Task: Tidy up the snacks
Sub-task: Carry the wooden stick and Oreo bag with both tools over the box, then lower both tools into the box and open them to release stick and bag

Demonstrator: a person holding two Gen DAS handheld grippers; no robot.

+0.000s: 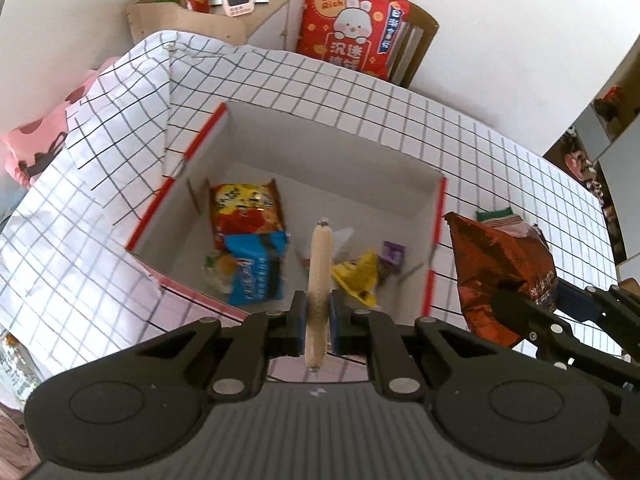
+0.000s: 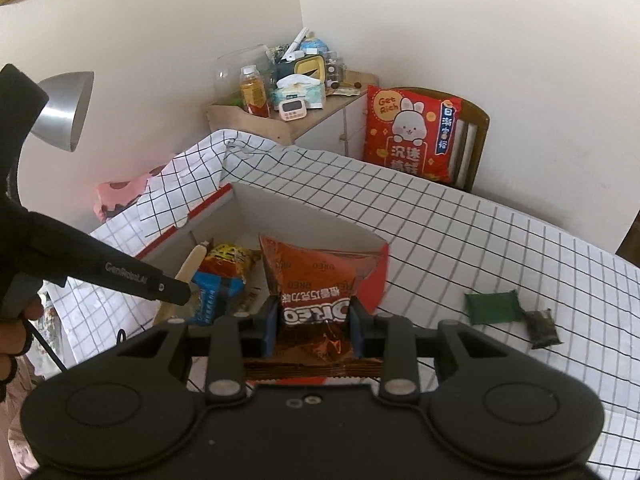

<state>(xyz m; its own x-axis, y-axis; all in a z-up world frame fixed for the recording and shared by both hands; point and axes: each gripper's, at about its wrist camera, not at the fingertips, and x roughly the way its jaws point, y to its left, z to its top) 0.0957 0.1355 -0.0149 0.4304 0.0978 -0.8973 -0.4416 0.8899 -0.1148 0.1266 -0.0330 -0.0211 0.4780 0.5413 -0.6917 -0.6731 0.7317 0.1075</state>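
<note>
Both wrist views above box point(image 1: 236, 128)

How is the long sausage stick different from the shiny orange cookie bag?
The tan sausage stick is thin, smooth and rod-shaped; the shiny orange-brown Oreo bag is wide, flat and crinkly. The left gripper pinches the sausage stick with its jaws nearly shut; the right gripper holds the Oreo bag with its jaws further apart. Both are gripped over or near the white cardboard box.

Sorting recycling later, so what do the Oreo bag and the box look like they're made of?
Oreo bag: seems to be glossy metallised plastic film, judging by crinkles and sharp glints. Box: looks like matte white cardboard with red edging, flat stiff walls and folded corners.
</note>
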